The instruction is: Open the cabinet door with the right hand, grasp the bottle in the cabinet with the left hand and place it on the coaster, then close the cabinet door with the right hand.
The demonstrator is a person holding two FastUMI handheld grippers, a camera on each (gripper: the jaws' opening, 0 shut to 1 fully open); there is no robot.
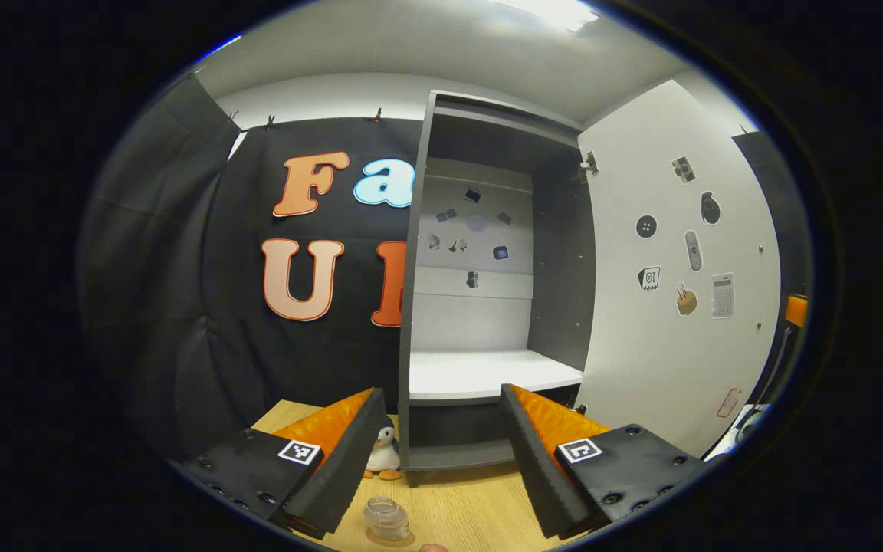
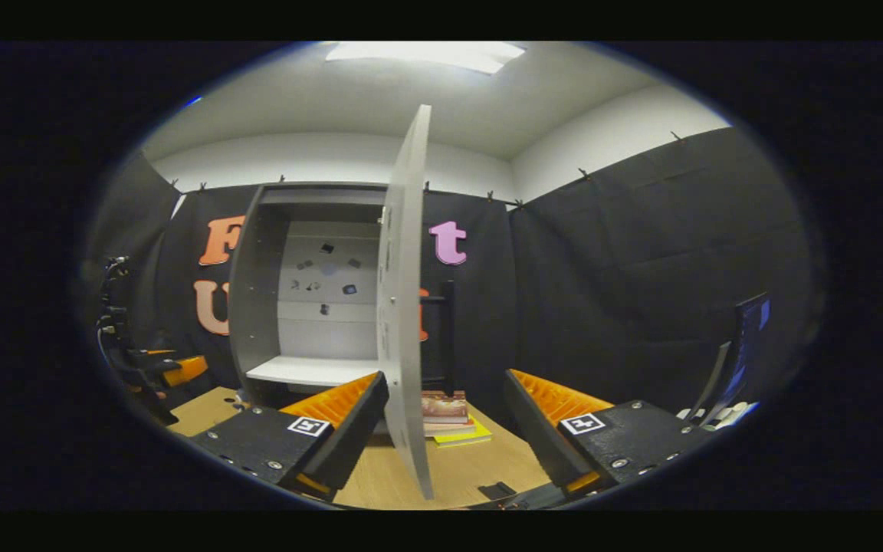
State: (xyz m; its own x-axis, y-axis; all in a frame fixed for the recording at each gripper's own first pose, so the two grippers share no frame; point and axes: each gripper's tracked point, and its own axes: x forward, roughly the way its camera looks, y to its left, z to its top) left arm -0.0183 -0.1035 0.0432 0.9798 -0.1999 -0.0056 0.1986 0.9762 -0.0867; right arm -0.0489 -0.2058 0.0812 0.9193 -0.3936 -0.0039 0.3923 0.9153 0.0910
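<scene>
The grey cabinet (image 1: 418, 307) stands open, its white door (image 1: 671, 307) swung out to the right, and its white shelf (image 1: 487, 372) is bare. A small clear bottle (image 1: 385, 517) stands upright on the wooden table (image 1: 472, 498), on what looks like a brownish coaster (image 1: 405, 540). My left gripper (image 1: 440, 391) is open above and behind the bottle, apart from it. In the right gripper view the door (image 2: 405, 307) shows edge-on between the fingers of my open right gripper (image 2: 445, 376), close to the left finger (image 2: 349, 422); neither finger presses on it.
A small penguin toy (image 1: 384, 452) sits by the cabinet's left foot. A stack of books (image 2: 449, 414) lies on the table behind the door, and a small black object (image 2: 497, 491) lies nearer. The left gripper (image 2: 158, 368) shows far left. A screen (image 2: 744, 337) stands at the right.
</scene>
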